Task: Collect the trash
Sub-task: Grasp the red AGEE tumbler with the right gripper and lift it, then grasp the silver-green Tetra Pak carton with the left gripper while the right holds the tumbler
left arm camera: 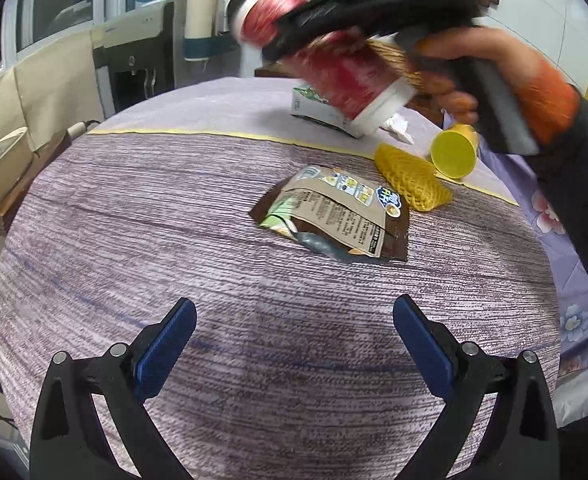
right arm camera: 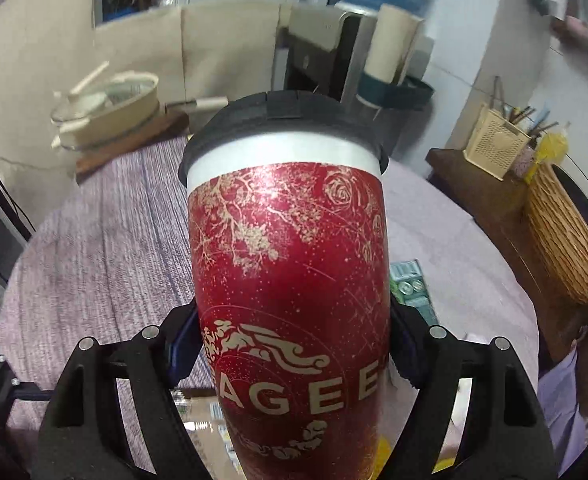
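My right gripper (right arm camera: 289,344) is shut on a red paper cup (right arm camera: 289,280) with gold print and a black lid, held tilted in the air. From the left wrist view that red cup (left arm camera: 334,64) and the right gripper (left arm camera: 294,32) hang blurred above the far side of the table, with a gloved hand (left arm camera: 474,64) on the handle. My left gripper (left arm camera: 294,304) is open and empty, low over the striped tablecloth. Ahead of it lie a flat brown snack pouch (left arm camera: 334,216), a yellow foam net (left arm camera: 410,176), a tipped yellow cup (left arm camera: 454,152), a small carton (left arm camera: 314,104) and a crumpled tissue (left arm camera: 398,126).
The round table (left arm camera: 133,220) carries a purple-grey striped cloth. A wicker basket (right arm camera: 566,236) stands to the right beside a wooden shelf with a utensil holder (right arm camera: 494,148). A water dispenser (left arm camera: 133,52) and a covered pot (right arm camera: 109,108) sit beyond the far edge.
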Demonstrator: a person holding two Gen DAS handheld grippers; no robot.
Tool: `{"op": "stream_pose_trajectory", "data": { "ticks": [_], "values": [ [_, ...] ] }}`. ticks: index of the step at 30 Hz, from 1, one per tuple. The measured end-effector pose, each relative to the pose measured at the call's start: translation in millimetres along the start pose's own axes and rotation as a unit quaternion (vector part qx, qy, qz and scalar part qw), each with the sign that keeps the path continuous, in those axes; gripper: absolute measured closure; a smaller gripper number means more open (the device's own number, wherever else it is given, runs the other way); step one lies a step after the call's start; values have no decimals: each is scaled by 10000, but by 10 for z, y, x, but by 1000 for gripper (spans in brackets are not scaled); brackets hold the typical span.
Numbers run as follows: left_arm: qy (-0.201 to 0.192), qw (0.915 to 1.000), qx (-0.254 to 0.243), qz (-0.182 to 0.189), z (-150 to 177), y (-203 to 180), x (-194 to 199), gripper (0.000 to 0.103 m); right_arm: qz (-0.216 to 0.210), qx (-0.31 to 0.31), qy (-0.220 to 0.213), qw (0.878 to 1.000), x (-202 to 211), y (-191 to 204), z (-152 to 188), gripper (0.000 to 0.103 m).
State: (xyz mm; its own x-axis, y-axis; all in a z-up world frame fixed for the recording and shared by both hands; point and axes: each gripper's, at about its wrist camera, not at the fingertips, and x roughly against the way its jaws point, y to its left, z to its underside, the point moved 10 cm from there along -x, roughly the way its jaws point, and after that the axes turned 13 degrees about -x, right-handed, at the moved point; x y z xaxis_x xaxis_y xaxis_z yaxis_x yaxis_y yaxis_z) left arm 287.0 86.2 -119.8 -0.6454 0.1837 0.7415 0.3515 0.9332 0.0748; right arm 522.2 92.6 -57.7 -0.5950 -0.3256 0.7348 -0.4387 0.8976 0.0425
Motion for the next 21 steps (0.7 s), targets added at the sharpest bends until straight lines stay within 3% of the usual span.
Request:
{"op": "stream_pose_trajectory", "data": {
  "ticks": [6, 14, 21],
  "values": [
    [87, 9998, -204, -7, -241, -40, -130, 5, -4, -452, -554, 9974, 675, -422, 167, 26],
    [-47, 9998, -24, 212, -1145, -12, -432, 5, 454, -693, -1102, 9905, 1422, -982, 557, 26],
    [499, 9965, 481, 459, -1876, -67, -1185, 6, 773, -690, -1231, 9870, 1702, -1299, 1128, 26]
  ]
}}
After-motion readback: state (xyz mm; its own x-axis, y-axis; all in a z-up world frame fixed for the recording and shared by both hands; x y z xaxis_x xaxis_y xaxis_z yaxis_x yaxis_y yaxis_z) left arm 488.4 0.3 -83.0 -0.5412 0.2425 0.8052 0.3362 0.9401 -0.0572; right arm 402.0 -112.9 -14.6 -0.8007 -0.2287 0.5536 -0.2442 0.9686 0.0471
